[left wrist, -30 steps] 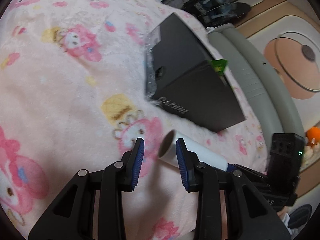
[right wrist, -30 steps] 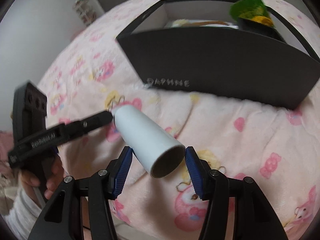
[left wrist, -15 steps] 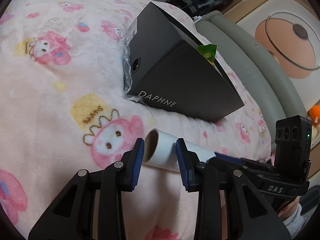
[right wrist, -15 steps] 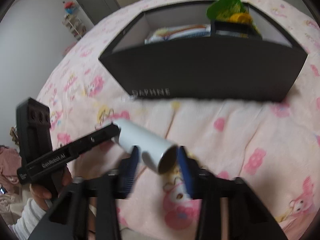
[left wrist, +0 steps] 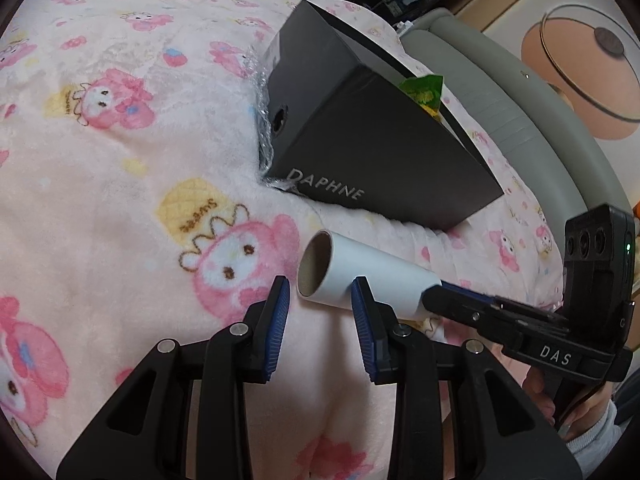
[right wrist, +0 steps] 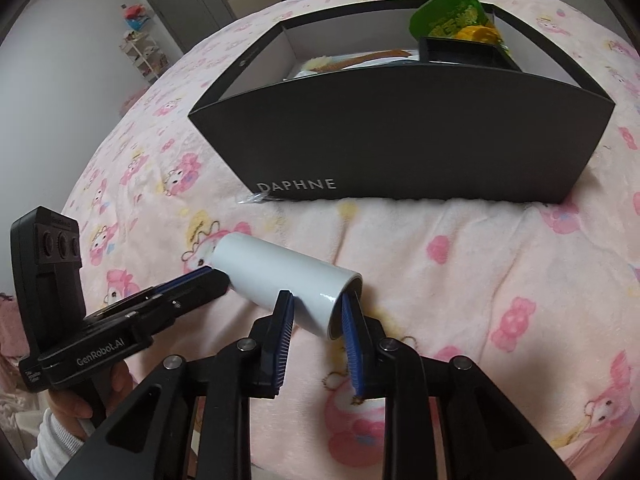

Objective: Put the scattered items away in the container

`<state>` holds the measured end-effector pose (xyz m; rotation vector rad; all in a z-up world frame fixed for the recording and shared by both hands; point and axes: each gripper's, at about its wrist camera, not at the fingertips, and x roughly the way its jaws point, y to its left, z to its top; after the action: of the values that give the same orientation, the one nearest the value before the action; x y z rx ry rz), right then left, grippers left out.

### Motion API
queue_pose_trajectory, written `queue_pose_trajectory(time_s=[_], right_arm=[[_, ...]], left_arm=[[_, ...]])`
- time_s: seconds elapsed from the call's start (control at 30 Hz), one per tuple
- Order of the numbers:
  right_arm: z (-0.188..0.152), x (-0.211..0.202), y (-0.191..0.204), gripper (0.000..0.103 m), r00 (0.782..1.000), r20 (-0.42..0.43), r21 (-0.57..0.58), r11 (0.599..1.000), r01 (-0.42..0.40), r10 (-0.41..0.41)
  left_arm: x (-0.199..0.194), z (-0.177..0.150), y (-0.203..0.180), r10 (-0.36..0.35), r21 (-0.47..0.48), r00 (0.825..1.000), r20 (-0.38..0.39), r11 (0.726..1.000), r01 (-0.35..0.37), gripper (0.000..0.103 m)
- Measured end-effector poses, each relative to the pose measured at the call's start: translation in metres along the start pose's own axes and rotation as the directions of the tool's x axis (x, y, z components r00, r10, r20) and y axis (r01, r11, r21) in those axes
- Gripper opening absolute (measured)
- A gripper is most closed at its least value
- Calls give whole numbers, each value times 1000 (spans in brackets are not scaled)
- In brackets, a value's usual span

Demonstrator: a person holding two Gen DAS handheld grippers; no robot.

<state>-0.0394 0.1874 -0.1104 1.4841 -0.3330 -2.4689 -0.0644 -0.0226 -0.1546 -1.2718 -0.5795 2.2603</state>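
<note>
- The left gripper [left wrist: 318, 294] sat at the left end of the white roll [right wrist: 280, 272]. Its jaws stood apart, a little wider than the tube. Its tips straddled the open cardboard mouth, and no firm pinch showed.
- The white roll lay slantwise low over the pink blanket [right wrist: 460, 272], near the box and outside it. Whether it touched the blanket could not be told.
- It looked light and stiff but hollow, so a hard squeeze would probably dent it. Its glossy skin looked slippery, so a hold across the body just inside an end seemed safest.
- The right gripper [right wrist: 316, 304] had its jaws drawn narrow on the roll's right end. One pad was on the outer wall and the other at the mouth.
- The black box [right wrist: 400, 140] stood farther off with its top open. Its tall near wall stood between the roll and the opening.
- Inside, a black case [right wrist: 460, 50] and a green packet [right wrist: 448, 12] filled the right end, while the left end looked roomier.
- Clear wrap [left wrist: 260, 120] was bunched at the box's left end.
</note>
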Motion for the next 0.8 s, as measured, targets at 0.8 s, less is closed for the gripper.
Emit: queue_pose_trajectory(time_s=[0.8], right_arm=[[-3, 8, -8, 23, 997, -45, 13, 998, -57, 57]], left_arm=[[0, -7, -10, -35, 12, 997, -71, 999, 36, 35]])
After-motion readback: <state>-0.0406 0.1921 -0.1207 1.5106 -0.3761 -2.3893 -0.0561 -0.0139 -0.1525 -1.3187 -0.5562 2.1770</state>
